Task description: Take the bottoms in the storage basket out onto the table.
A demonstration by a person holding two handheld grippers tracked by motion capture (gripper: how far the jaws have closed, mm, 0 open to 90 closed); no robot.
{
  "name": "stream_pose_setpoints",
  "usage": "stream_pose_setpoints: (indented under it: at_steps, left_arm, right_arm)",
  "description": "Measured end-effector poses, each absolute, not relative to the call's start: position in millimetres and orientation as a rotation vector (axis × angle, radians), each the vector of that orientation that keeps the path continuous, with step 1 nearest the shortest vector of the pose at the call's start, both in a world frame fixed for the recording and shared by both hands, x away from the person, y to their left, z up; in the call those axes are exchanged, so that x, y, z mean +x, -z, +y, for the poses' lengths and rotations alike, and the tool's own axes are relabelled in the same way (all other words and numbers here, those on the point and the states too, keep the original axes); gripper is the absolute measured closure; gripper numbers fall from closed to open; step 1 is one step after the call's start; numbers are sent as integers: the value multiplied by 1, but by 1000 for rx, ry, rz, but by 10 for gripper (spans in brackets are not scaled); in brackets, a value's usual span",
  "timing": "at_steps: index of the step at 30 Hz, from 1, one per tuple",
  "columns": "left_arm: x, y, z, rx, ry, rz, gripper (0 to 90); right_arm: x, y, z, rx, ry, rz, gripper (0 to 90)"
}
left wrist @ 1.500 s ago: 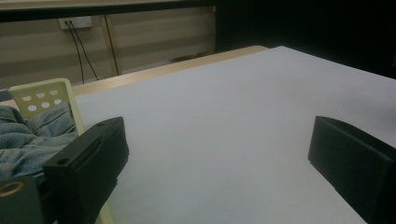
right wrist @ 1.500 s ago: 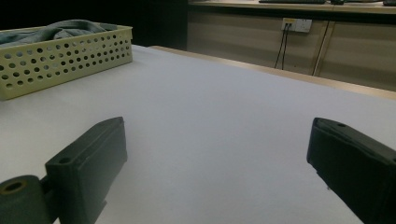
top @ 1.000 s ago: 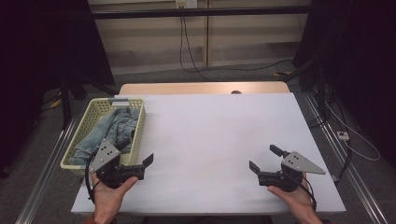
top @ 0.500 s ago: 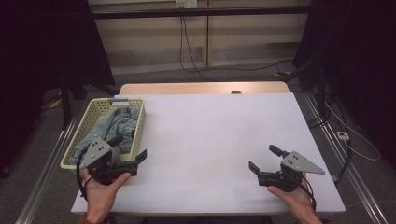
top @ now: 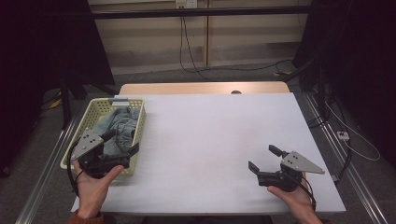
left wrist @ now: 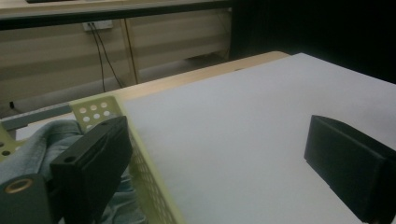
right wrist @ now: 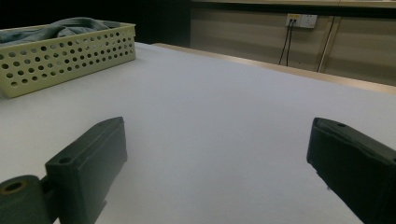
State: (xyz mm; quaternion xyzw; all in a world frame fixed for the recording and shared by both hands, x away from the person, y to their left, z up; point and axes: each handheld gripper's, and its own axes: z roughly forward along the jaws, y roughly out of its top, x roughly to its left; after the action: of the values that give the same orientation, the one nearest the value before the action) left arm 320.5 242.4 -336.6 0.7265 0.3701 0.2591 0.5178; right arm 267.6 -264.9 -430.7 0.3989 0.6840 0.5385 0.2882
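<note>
Where basket wall divides them, left hand-held gripper astride cloth.

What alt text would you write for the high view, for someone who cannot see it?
A person's left gripper, jaws open, reaches over a pale yellow basket of grey-blue cloth at the left edge of a white table. The right gripper is open near the front right corner.

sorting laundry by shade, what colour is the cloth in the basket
Faded grey-blue, like washed denim; the cloth shows best in the high view.
</note>
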Motion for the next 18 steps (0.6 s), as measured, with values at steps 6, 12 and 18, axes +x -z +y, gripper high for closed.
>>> stream_pose_setpoints:
  at_steps: [6,12,18]
  left_arm:
    - [328,328,253,1743,-625,922,65]
    - [335,319,261,1756,-647,958,64]
    - [342,317,271,1758,-671,1005,63]
  right_arm:
    - [268,431,-265,1067,-1442,1829,47]
    - [268,431,-265,1072,-1441,1830,47]
    - [268,431,-265,1076,-1437,1825,49]
